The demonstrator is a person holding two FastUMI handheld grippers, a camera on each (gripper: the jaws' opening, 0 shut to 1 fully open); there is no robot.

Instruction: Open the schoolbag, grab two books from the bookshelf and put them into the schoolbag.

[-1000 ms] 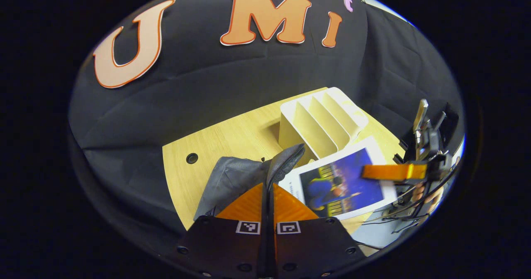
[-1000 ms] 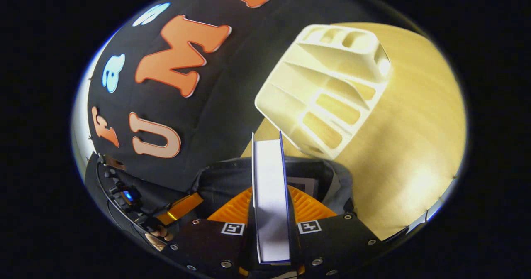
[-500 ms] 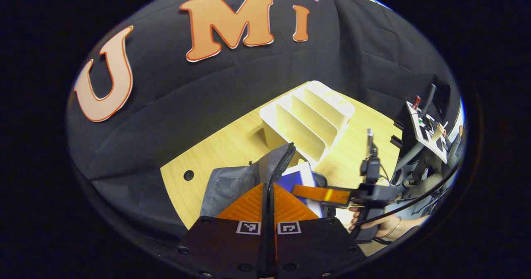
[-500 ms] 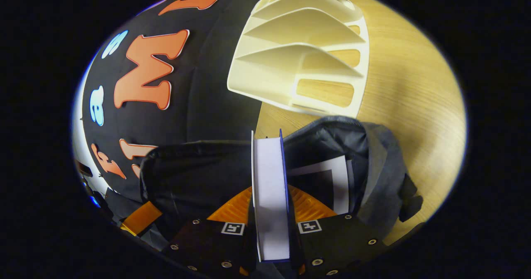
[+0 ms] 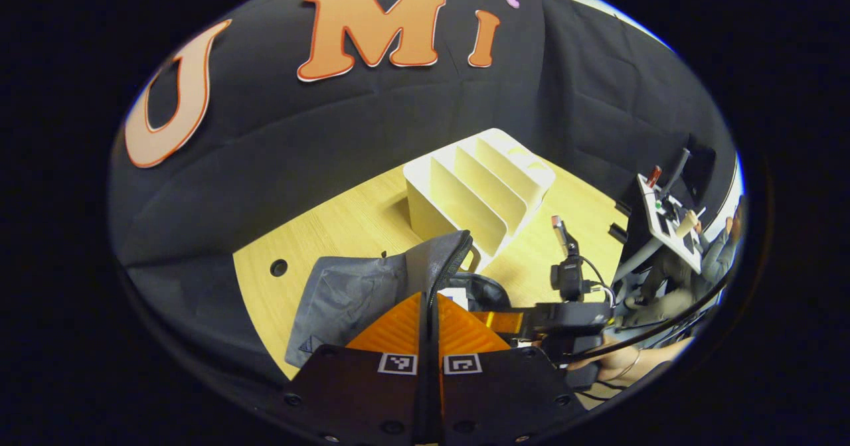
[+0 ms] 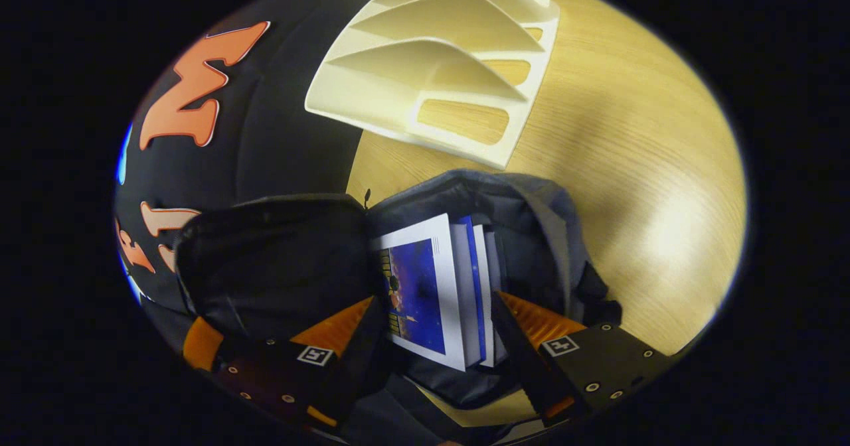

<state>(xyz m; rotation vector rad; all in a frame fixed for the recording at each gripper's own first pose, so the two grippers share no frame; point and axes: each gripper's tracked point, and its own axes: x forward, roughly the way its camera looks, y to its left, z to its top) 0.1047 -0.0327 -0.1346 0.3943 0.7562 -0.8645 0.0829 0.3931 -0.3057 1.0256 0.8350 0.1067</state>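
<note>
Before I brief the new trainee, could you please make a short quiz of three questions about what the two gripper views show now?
1. True or false: the white bookshelf holds two books.
2. Where is the blue-covered book? A) on the table B) inside the schoolbag C) in the bookshelf
3. What does the left gripper pinch with its jaws?

Key
1. False: its slots look empty.
2. B, and the right gripper has its jaws spread on either side of it.
3. The zipper edge of the schoolbag's flap.
</note>
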